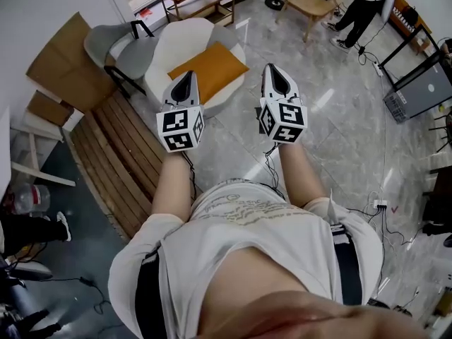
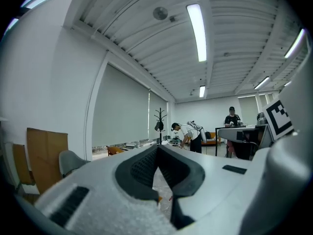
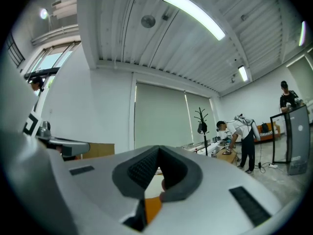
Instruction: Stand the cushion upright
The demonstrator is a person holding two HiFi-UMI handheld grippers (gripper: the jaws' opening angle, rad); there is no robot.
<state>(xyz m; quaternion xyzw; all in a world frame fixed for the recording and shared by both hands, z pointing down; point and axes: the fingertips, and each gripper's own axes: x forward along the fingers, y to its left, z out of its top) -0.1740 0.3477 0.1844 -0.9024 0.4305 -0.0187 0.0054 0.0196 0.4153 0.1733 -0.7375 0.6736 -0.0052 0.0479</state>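
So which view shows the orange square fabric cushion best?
Head view: the whole orange square fabric cushion shows, lying on the white round chair. The right gripper view catches only an orange patch low in the frame, and the left gripper view barely a speck.

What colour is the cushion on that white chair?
The cushion is orange; the head view shows it best.

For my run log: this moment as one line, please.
left gripper shut, empty; right gripper shut, empty; cushion lying on white chair, untouched

both arms forward, left tool (image 1: 185,90) and right tool (image 1: 277,82) level (tips closed, empty)
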